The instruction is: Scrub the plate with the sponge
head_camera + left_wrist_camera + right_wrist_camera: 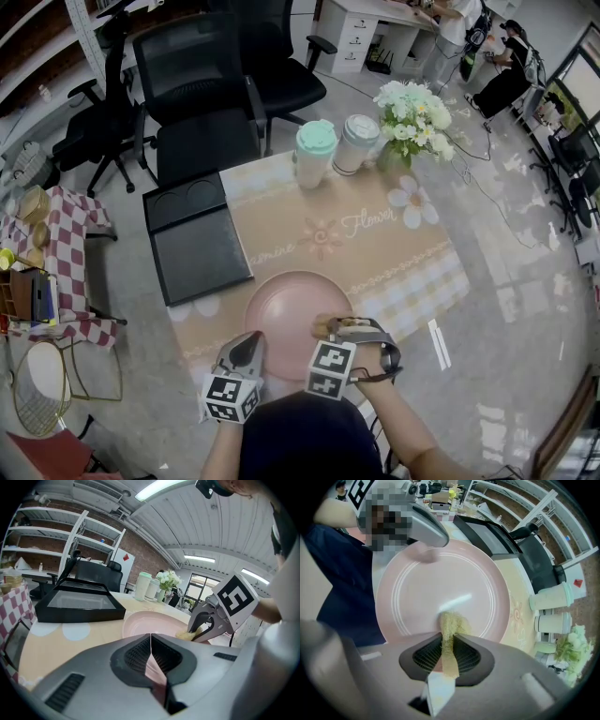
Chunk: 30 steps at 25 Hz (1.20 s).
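Scrubbing looks under way, prob early: R gripper point(449, 645) jaws are clamped on the yellow sponge point(451, 622), which touches the pink plate point(286, 305) at lower centre of the head view, on its near-right part. L gripper point(151, 645) jaws are closed on the plate's near rim, steadying it. No suds or dirt visible, so can't tell what's covered; I'd judge centre & far half are left to do.

Your table point(403, 258) wears a beige flower-print cloth, and a black tray point(199, 239) lies along its left side. At the far edge you have a green-lidded cup point(315, 153) and a white cup point(355, 143) beside white flowers point(413, 117). Black office chairs point(202, 103) stand behind.
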Motion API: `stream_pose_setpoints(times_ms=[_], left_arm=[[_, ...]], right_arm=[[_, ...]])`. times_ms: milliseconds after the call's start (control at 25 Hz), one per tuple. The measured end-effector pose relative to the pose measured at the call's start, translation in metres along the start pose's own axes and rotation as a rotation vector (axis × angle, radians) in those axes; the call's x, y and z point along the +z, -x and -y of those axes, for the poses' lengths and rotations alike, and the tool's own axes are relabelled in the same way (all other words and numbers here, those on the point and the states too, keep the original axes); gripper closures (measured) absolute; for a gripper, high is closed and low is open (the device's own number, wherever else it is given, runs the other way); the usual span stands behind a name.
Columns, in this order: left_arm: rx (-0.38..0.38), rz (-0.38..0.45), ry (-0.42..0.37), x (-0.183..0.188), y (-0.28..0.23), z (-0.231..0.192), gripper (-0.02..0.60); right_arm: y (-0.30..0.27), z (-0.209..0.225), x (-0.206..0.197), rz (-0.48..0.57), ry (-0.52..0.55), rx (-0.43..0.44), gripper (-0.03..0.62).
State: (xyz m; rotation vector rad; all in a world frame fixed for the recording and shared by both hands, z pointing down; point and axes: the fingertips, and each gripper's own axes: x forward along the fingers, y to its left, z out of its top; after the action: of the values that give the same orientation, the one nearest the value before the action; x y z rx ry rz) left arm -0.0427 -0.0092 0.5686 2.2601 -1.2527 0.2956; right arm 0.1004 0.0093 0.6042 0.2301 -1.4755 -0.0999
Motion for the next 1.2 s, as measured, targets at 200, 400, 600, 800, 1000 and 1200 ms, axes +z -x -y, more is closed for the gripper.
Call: stream_pose_setpoints(times_ms=[200, 400, 600, 800, 1000, 1200], left_arm=[[0.001, 0.0, -0.001, 0.0, 0.0, 0.0, 0.569], [0.001, 0.0, -0.004, 0.0, 0.0, 0.0, 0.569], [0.004, 0.002, -0.002, 0.0, 0.0, 0.0, 0.569], [0.004, 0.004, -0.004, 0.0, -0.001, 0.0, 0.569], [0.007, 0.002, -0.008, -0.001, -0.001, -0.001, 0.569], [0.007, 0.003, -0.012, -0.001, -0.002, -0.001, 0.569]], right_arm=[[0.002, -0.006, -0.001, -0.009, 0.014, 0.026, 0.525], [0.003, -0.012, 0.0, -0.008, 0.017, 0.046, 0.525], [0.006, -0.018, 0.002, -0.008, 0.022, 0.076, 0.525], [0.007, -0.023, 0.003, -0.005, 0.022, 0.095, 0.525], [0.007, -0.027, 0.005, 0.002, 0.024, 0.118, 0.525], [0.009, -0.033, 0.008, 0.017, 0.021, 0.14, 0.525]])
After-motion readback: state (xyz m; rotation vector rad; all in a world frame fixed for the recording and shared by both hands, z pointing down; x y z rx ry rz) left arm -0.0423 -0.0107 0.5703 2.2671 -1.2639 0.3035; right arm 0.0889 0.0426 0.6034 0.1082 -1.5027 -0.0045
